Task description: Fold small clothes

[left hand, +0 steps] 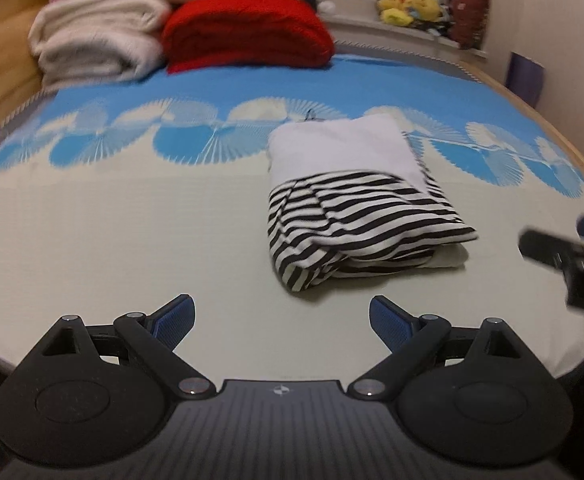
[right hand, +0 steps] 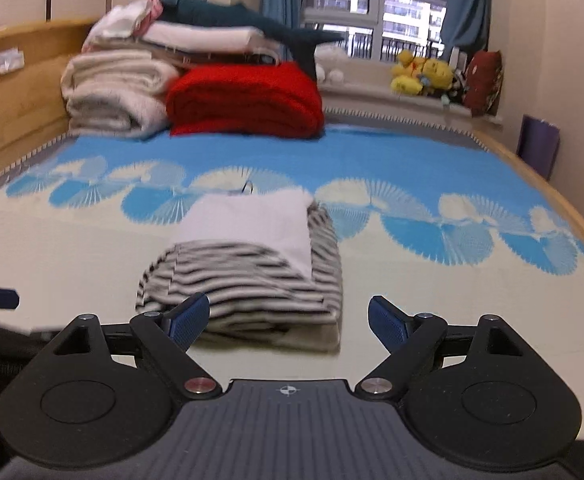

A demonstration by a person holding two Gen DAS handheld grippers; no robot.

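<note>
Seemingly near done: striped garment (left hand: 355, 208) folded into a compact bundle on the bed (left hand: 132, 220), left tongs (left hand: 282, 320) and right tongs (right hand: 288, 318) both spread wide and empty just short of it, perhaps only tidying left.
</note>
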